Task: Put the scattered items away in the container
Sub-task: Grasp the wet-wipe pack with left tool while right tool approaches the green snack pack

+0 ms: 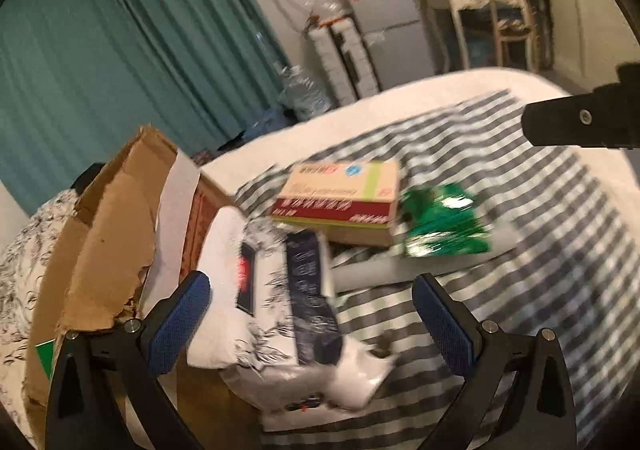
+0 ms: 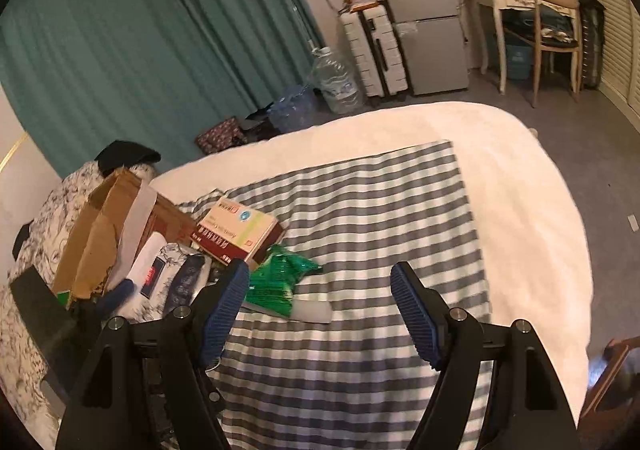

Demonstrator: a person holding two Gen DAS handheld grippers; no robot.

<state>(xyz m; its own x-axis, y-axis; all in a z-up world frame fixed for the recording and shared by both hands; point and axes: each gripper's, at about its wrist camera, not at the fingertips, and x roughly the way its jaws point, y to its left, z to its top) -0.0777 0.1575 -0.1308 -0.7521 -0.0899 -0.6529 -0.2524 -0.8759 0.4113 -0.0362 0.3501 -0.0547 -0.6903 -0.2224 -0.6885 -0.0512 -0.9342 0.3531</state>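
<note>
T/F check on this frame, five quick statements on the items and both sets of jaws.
1. The green packet lies on the striped cloth. True.
2. The right gripper holds the green packet. False: its jaws stand open and empty.
3. The medicine box is inside the cardboard box. False: it lies on the cloth beside it.
4. The left gripper is open. True.
5. The curtain is red. False: teal.

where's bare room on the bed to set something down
Free: the striped cloth right of the green packet, and the white cover beyond it. Crowded: the left, where the medicine box, white bags and cardboard box bunch together.
</note>
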